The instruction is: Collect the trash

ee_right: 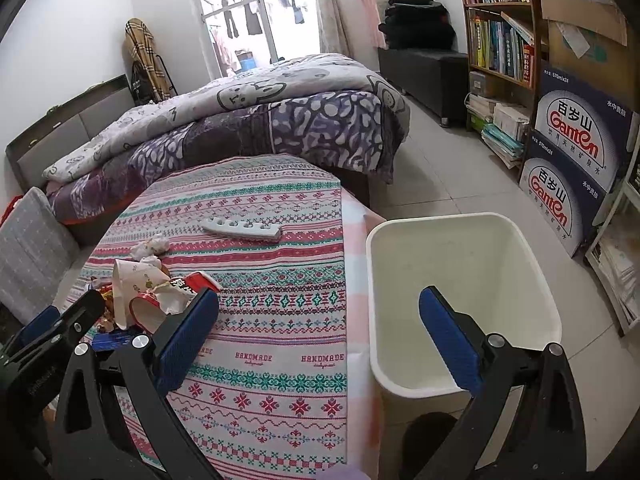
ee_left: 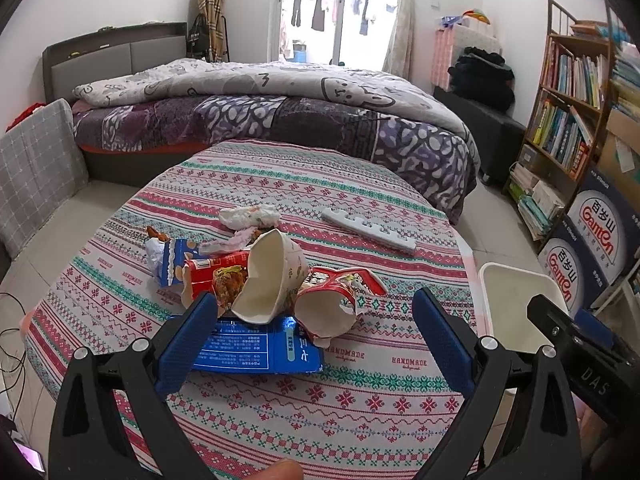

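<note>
Left gripper point(ee_left: 314, 322) held wide open, empty, aimed low at trash pile point(ee_left: 264, 276) on patterned tablecloth point(ee_left: 360, 396); torn paper cup point(ee_left: 268, 280) framed between jaws, likely first pick. Right gripper point(ee_right: 320, 320) also spread wide, nothing held, poised at table edge beside white bin point(ee_right: 464, 300), seemingly kept ready for drop-off. Bin appears empty.

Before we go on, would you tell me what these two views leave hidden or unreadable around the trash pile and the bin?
- Blue packet: left wrist view, its near-left part is hidden behind the left gripper; its small print is too small to read.
- Trash pile: right wrist view, its near side is hidden by both grippers.
- White bin: right wrist view, its floor is hidden by the right gripper and its own front wall; left wrist view shows only part.
</note>
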